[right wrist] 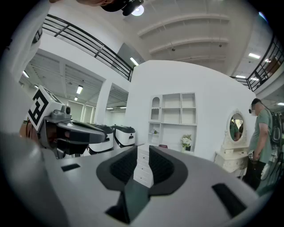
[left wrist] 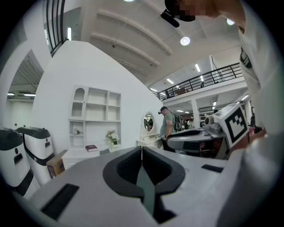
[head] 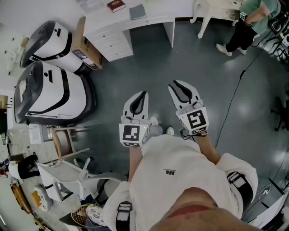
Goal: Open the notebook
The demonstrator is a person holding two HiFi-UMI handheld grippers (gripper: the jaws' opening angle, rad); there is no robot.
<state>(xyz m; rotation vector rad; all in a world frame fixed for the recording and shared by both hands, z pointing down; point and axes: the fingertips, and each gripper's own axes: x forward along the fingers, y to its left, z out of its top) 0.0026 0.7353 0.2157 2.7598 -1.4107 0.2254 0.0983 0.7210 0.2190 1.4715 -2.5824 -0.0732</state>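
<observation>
Left hand-held gripper (head: 144, 93) pinched closed, empty. Right hand-held gripper (head: 176, 83) parted a little, nothing between. Both are well short of the white tabletop (head: 156, 19) straight ahead, where the grey notebook (head: 137, 11), probably our target, lies beside a red book (head: 116, 5). Neither hand is clearly nearer.

The hall is bright and evenly lit. A round white ceiling lamp (left wrist: 185, 41) and a long white strip light (right wrist: 134, 61) shine from above. The glossy dark grey floor (head: 246, 106) shows pale glare patches. Both gripper views bend strongly and darken at the corners. The pale grey left tongs (left wrist: 141, 150), close to the lens, look soft.
</observation>
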